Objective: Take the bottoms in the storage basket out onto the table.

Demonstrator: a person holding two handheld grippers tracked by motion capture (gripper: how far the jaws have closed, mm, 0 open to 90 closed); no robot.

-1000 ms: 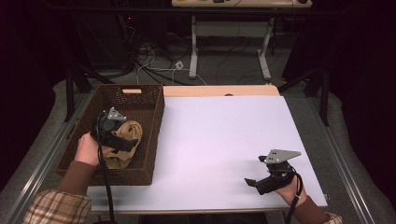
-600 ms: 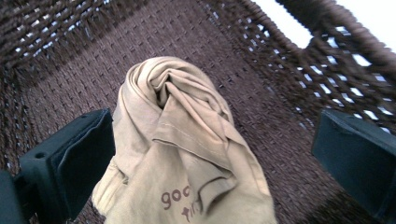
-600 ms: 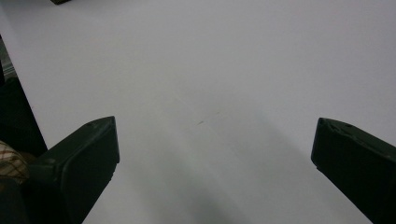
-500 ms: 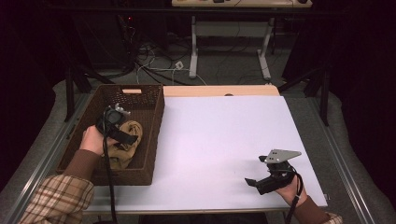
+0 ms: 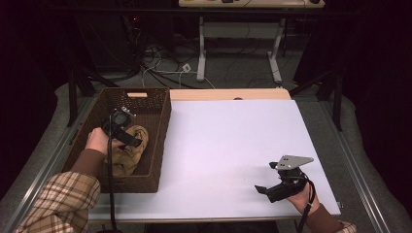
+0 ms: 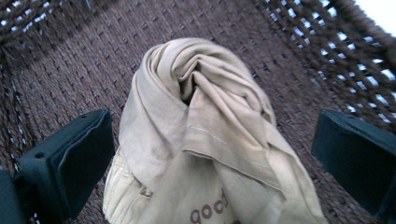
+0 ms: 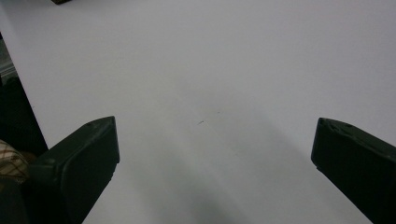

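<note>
A crumpled beige cloth (image 5: 127,151) (image 6: 205,135) with brown lettering lies on the floor of a dark brown woven basket (image 5: 158,127) at the table's left. My left gripper (image 5: 129,139) (image 6: 212,158) hangs inside the basket just above the cloth, open, its jaws standing wide on either side of the bundle without touching it. At the table's front right, my right gripper (image 5: 266,178) (image 7: 215,163) rests low over the white tabletop (image 5: 243,145), open, with nothing between its jaws.
The basket's woven walls (image 6: 355,51) rise close around the left gripper. A wooden strip (image 5: 228,93) runs along the table's far edge. Table legs and cables (image 5: 165,68) lie on the floor beyond. The white tabletop (image 7: 210,70) stretches ahead of the right gripper.
My left gripper has moved farther into the basket and a little to the right, over the cloth. The right gripper has stayed where it was.
</note>
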